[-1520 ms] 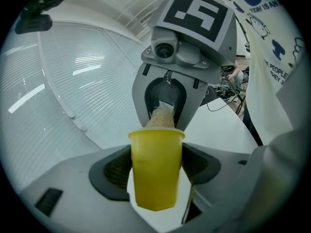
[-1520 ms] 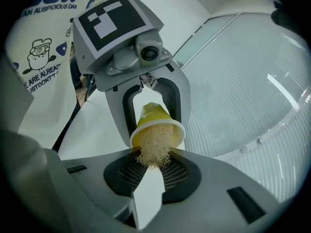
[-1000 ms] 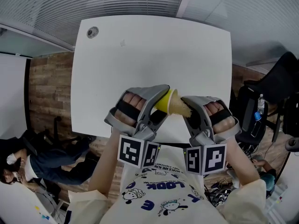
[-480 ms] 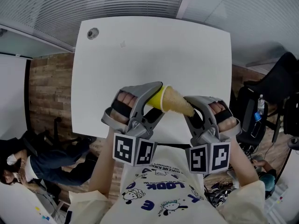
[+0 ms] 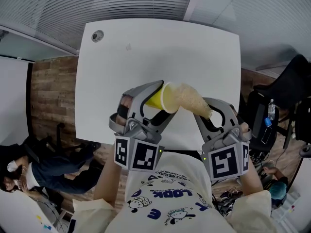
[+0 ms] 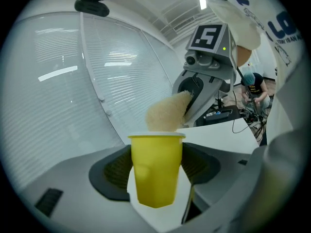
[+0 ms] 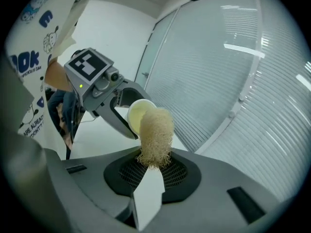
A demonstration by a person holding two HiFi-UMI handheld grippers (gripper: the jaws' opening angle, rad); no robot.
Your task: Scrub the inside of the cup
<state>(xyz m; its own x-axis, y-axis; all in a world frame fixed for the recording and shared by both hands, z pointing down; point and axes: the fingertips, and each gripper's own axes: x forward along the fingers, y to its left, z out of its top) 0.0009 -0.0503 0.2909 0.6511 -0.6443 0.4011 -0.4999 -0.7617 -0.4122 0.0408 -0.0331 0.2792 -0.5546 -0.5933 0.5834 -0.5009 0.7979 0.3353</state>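
While the left hand-held gripper (image 6: 156, 174) clamps the cup (image 5: 165, 97), the right hand-held gripper (image 7: 150, 173) pinches a scrubber (image 7: 156, 135).

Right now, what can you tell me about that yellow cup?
The yellow cup is plastic-looking, with a pale rolled rim and walls tapering to the base. The left gripper clamps its sides, holding it above the white table, tipped sideways. A tan fibrous scrubber in the right gripper meets its open mouth.

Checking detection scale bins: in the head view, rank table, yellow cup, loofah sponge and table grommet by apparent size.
1. table
2. loofah sponge and yellow cup, about alike; both partly hidden, so unranked
3. grommet
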